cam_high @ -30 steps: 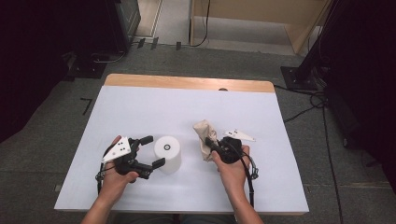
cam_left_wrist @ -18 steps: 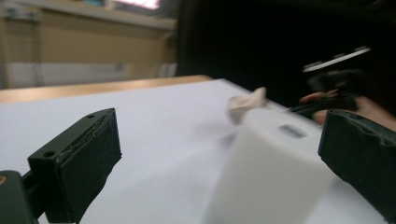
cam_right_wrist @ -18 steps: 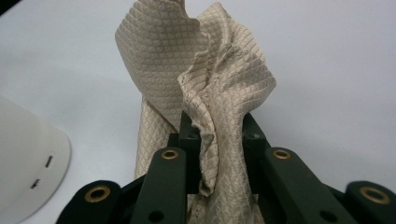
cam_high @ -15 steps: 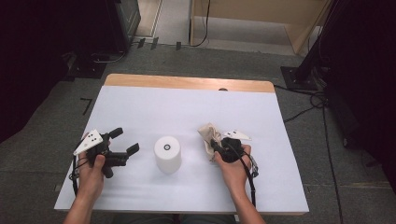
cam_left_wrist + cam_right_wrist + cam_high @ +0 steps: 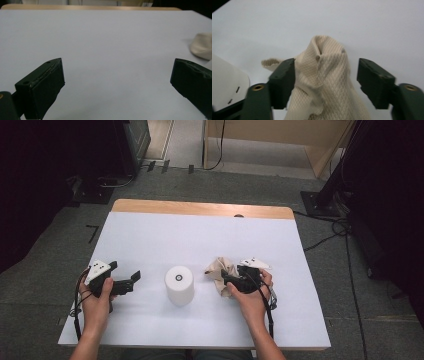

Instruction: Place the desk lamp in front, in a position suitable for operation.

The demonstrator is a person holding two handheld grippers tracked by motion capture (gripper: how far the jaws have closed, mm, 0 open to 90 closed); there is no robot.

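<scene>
- My right gripper point(image 5: 325, 75): jaws have just been opening, cloth point(image 5: 324, 82) loose between them on the counter point(image 5: 150, 235).
- My left gripper point(image 5: 117, 85): jaws wide, empty, left of the roll point(image 5: 179, 285).

A white table point(image 5: 165, 235) with a pale wooden strip point(image 5: 200, 209) along its far edge stands on grey carpet point(image 5: 60, 250). Beyond its far edge, black cables point(image 5: 215, 155) trail across the floor toward light wooden furniture point(image 5: 280, 140). Dark equipment stands point(image 5: 325, 195) sit off both far corners in dim light.

High overview, tool cameras close — shared table point(image 5: 150, 235)
</scene>
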